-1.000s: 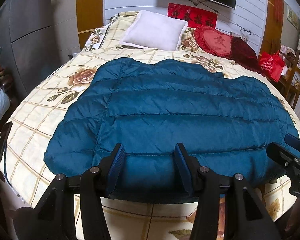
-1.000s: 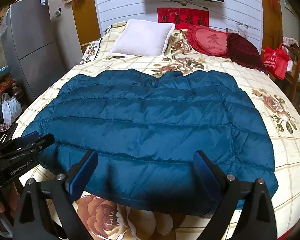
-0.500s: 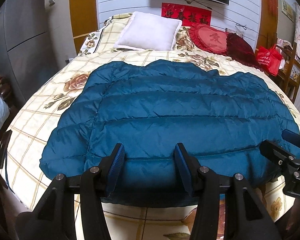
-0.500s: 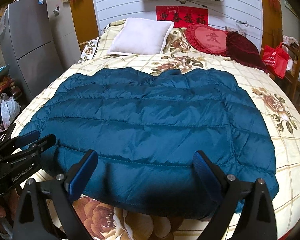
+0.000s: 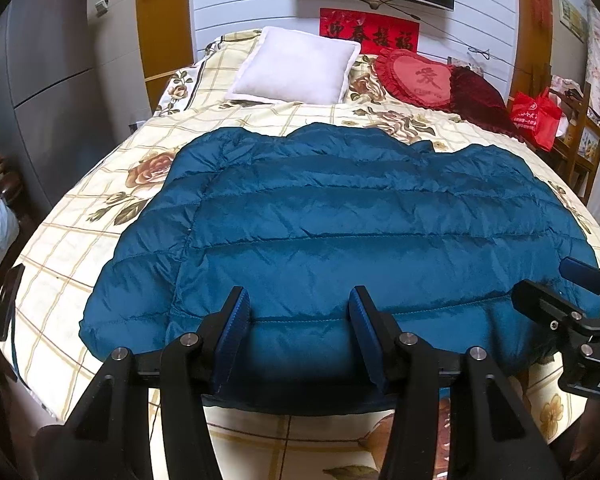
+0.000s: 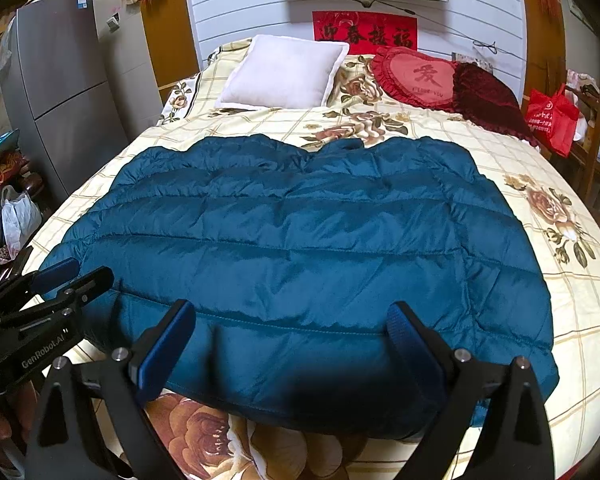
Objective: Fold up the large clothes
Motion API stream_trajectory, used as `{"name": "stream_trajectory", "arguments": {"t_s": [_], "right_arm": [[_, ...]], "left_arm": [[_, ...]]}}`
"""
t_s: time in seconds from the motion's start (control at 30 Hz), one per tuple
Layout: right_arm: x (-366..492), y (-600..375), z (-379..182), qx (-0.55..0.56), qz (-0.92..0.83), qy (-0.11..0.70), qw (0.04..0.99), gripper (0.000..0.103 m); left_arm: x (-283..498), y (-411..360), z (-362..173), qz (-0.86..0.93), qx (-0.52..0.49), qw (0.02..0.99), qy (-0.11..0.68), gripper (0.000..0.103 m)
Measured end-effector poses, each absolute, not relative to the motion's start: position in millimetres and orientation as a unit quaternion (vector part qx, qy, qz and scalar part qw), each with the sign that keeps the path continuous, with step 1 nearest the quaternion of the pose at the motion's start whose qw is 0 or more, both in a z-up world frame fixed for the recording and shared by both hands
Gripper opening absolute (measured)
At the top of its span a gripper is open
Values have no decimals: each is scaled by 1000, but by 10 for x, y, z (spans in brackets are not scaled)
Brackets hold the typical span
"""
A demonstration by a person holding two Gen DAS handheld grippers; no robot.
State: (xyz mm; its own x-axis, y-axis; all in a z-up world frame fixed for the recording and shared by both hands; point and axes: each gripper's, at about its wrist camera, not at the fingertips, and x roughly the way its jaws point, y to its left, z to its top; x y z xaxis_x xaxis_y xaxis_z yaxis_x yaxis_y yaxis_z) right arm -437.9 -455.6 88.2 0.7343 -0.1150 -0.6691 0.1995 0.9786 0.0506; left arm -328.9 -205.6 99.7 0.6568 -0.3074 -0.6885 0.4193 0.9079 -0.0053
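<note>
Nothing much has moved since a second ago: the left wrist view has only drifted a bit, so the room sits slightly differently in frame, and the jacket lies where it did. Bed (image 5: 80, 248) with its floral checked cover fills both views. Blue quilted down jacket (image 5: 340, 232) is spread flat across the middle of it, hem edge nearest the cameras, collar end toward the white pillow (image 5: 296, 66) and red heart cushion (image 5: 416, 80). Sleeves look tucked in or lying along the sides, hard to be sure through the fisheye. No lengthwise or crosswise fold of the body shows yet, so the task looks early: laid out and smoothed, folding proper still to do. Left tongs (image 5: 296, 336) hover over the near hem, jaws moderately wide, nothing between them. Right tongs (image 6: 292, 344) hover over the hem further to the right, jaws very wide, also empty. Neither touches the fabric as far as I can see. Likely next: grip the hem or a side.
</note>
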Motion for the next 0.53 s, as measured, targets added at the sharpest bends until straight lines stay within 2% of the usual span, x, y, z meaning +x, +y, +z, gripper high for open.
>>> {"name": "stream_trajectory", "arguments": {"t_s": [0.53], "right_arm": [[-4353, -4533, 843, 64, -80, 360, 927, 99]], "left_arm": [[-3277, -1985, 1022, -201, 69, 914, 346, 81]]}}
